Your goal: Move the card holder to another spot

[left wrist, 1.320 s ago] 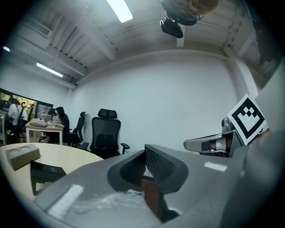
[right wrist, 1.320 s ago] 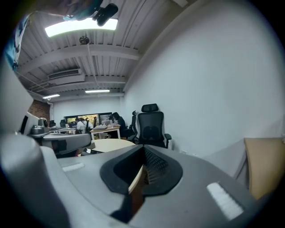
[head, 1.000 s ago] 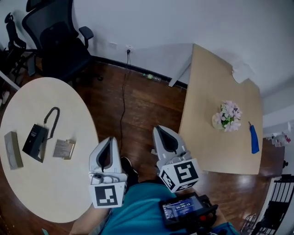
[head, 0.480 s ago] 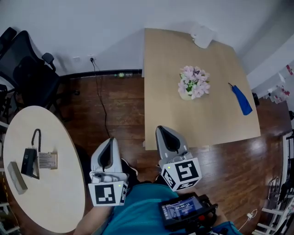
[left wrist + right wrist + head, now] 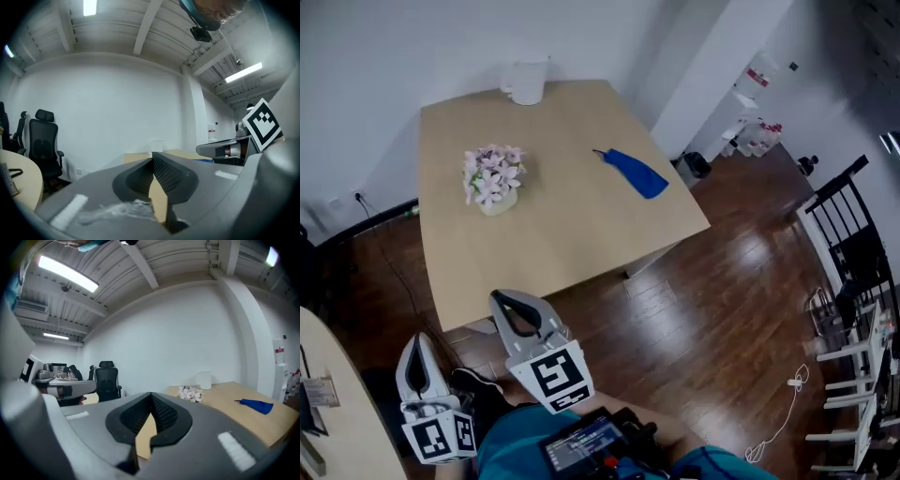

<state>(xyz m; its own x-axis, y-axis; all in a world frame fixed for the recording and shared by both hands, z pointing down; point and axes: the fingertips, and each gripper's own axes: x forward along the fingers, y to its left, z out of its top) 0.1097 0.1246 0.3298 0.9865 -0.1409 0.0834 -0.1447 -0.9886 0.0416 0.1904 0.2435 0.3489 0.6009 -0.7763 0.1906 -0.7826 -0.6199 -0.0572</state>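
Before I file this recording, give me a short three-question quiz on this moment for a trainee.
1. True or false: the right gripper holds something between its jaws.
2. What stands on the wooden table beyond the flowers, nearest the wall? A laptop; B white jug; C stack of books.
3. Fill in: the left gripper has its jaws ___.
Key: 1 false, the jaws are together on nothing; 2 B; 3 shut.
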